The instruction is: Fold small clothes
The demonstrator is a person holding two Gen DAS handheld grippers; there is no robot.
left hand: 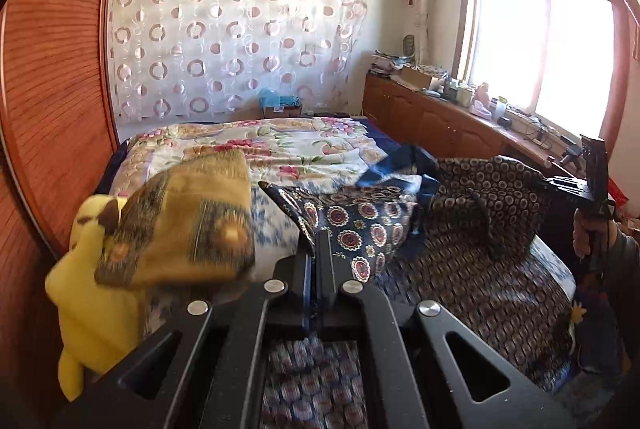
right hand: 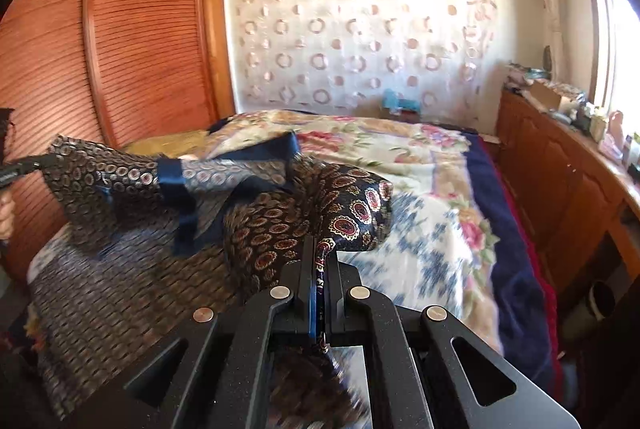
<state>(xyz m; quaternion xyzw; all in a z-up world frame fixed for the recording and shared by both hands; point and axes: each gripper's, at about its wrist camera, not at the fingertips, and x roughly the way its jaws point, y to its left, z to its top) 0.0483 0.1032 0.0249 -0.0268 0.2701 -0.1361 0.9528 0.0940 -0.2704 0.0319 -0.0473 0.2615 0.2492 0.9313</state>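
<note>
Navy patterned silk, a garment (right hand: 352, 217), is held lifted over the bed (right hand: 432, 165). A mustard cloth (left hand: 188, 221) and yellow plush (left hand: 84, 293) lie alongside. Both jaws, left gripper (left hand: 316, 249) and right gripper (right hand: 320, 253), are clenched on its edges.

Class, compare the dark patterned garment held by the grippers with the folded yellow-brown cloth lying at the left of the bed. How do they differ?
The dark patterned garment is navy with medallion and ring prints; the yellow-brown cloth is mustard with dark borders. The garment is lifted and spread, pinched by the left gripper and right gripper; the cloth lies folded, untouched. The garment looks larger. Both are patterned fabrics over the bed.
</note>
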